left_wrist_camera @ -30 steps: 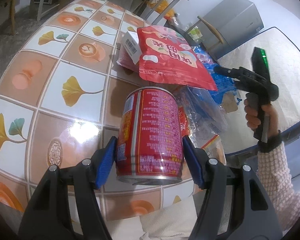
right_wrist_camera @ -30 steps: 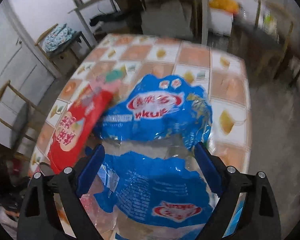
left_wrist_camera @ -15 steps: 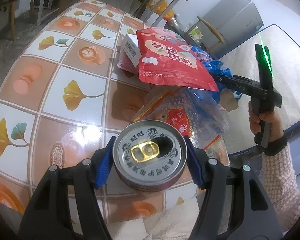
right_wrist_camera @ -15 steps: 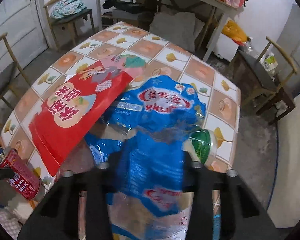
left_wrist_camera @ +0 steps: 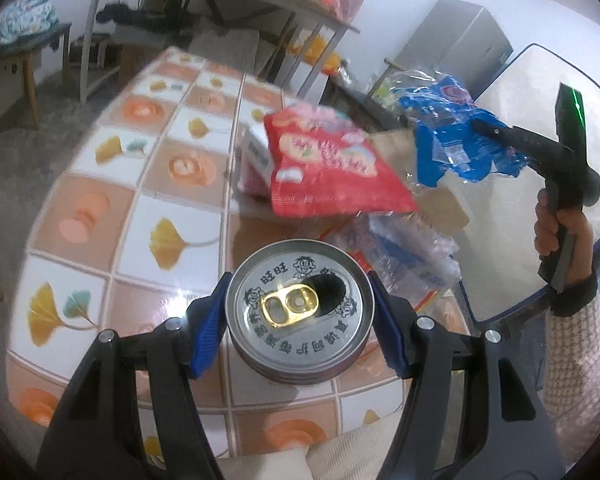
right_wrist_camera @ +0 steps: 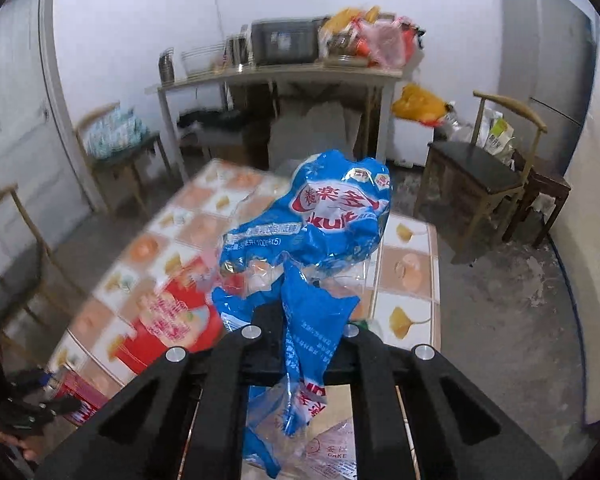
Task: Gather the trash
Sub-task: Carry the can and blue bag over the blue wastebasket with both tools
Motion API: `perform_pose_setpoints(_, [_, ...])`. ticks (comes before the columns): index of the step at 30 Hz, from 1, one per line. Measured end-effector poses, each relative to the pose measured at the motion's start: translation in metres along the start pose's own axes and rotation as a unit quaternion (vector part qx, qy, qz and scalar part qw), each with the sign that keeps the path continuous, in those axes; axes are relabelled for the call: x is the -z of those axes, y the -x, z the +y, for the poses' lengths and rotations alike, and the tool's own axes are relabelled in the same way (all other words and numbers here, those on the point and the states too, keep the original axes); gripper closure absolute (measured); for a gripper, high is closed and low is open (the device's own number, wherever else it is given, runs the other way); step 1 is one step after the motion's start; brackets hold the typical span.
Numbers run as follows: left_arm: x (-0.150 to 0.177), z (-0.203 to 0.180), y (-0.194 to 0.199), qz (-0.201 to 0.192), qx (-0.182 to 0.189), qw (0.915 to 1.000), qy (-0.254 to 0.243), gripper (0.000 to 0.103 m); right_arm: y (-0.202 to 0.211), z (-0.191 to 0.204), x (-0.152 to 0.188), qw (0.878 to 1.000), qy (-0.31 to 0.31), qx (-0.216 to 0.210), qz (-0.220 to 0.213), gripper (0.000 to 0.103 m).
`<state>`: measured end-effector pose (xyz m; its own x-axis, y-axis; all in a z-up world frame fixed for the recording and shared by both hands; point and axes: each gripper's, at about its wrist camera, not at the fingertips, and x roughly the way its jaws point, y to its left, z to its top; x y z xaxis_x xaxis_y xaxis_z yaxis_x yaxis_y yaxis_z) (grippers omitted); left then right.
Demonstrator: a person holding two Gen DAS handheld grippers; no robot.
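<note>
Fingers (left_wrist_camera: 210, 322) of the left gripper (left_wrist_camera: 300, 320) are clamping a silver-topped red drink can (left_wrist_camera: 299, 304) above the tiled counter (left_wrist_camera: 120, 216), while the right gripper (right_wrist_camera: 300, 344) is pinching a crumpled blue plastic wrapper (right_wrist_camera: 320, 240).

The left gripper (left_wrist_camera: 300, 318) points forward, its blue-padded fingers (left_wrist_camera: 208, 332) spread wide at nine and three o'clock and pressed against a load. At two o'clock from it, the right gripper (left_wrist_camera: 488, 130) is raised, held by the right hand (left_wrist_camera: 560, 232), sleeve at the wrist. Its black fingers (right_wrist_camera: 224, 356) are nearly together, pinching a load.
</note>
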<state>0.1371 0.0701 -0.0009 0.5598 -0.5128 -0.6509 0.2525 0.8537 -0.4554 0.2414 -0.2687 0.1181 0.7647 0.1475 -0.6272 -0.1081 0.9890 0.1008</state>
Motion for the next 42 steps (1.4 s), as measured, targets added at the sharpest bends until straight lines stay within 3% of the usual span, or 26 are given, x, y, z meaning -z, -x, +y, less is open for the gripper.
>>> perform_pose_setpoints(5, [-0.014, -0.019, 0.024, -0.029, 0.021, 0.9991, -0.021, 0.042, 0.043, -0.020, 0.003, 0.998, -0.039, -0.012, -0.044, 0.095])
perform_pose_setpoints(11, [-0.035, -0.061, 0.034, -0.031, 0.076, 0.9947, -0.062, 0.042, 0.090, -0.058, 0.039, 0.993, -0.091, 0.007, -0.068, 0.095])
perform_pose_setpoints(15, [-0.047, -0.106, 0.024, -0.009, 0.128, 0.9865, -0.101, 0.042, 0.119, -0.096, 0.083, 0.986, -0.142, 0.044, -0.069, 0.095])
perform_pose_setpoints(21, [-0.049, -0.207, -0.018, 0.041, 0.199, 0.9624, -0.180, 0.042, 0.156, -0.168, 0.179, 0.962, -0.247, 0.105, -0.054, 0.095])
perform_pose_setpoints(26, [-0.035, -0.306, -0.087, 0.117, 0.237, 0.9379, -0.225, 0.042, 0.161, -0.229, 0.274, 0.929, -0.337, 0.148, -0.018, 0.095])
perform_pose_setpoints(32, [0.003, -0.418, -0.194, 0.204, 0.238, 0.9127, -0.262, 0.042, 0.125, -0.290, 0.371, 0.888, -0.433, 0.155, 0.026, 0.095])
perform_pose_setpoints(38, [0.065, -0.503, -0.337, 0.300, 0.185, 0.8954, -0.273, 0.042, 0.047, -0.348, 0.447, 0.852, -0.497, 0.151, 0.064, 0.095])
perform_pose_setpoints(42, [0.112, -0.527, -0.432, 0.340, 0.135, 0.8860, -0.285, 0.042, 0.005, -0.381, 0.477, 0.836, -0.524, 0.145, 0.071, 0.095])
